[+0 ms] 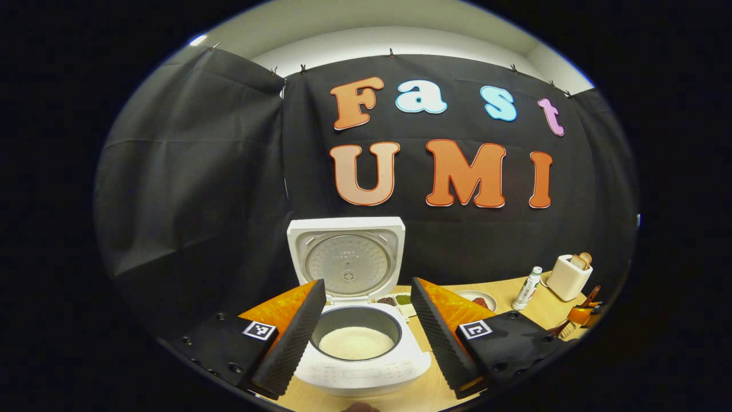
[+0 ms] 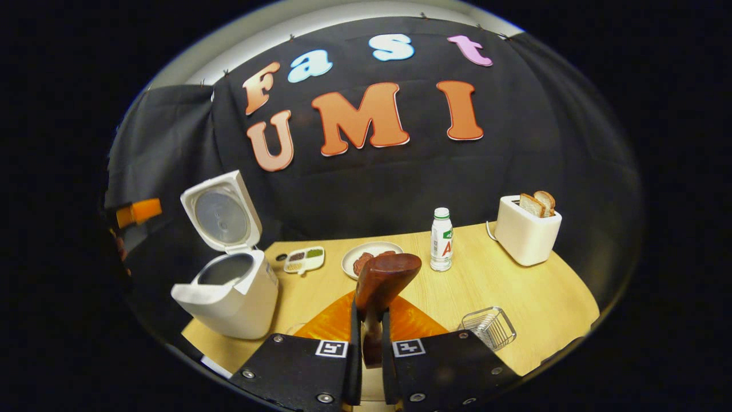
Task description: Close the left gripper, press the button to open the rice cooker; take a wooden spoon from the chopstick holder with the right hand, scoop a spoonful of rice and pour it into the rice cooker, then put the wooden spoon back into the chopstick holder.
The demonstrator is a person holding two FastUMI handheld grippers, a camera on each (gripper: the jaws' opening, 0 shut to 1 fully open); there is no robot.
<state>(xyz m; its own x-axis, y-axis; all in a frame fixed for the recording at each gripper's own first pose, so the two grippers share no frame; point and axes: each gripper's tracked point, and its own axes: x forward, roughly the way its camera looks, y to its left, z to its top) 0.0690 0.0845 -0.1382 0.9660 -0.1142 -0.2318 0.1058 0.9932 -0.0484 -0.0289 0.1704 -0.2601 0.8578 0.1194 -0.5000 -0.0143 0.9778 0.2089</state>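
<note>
Right gripper view: right gripper (image 2: 370, 343) clamps wooden spoon (image 2: 382, 286); left gripper (image 1: 369, 337) fingers spread before open rice cooker (image 1: 357, 320).

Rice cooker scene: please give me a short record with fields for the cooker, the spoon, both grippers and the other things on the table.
rice cooker: lid up, white rice in the pot
wooden spoon: clamped by the right gripper, bowl end pointing away
left gripper: jaws apart, in front of the cooker, holding nothing
chopstick holder: wire basket, right of the right gripper
table: toaster with bread, bottle, plate, small divided dish
</note>
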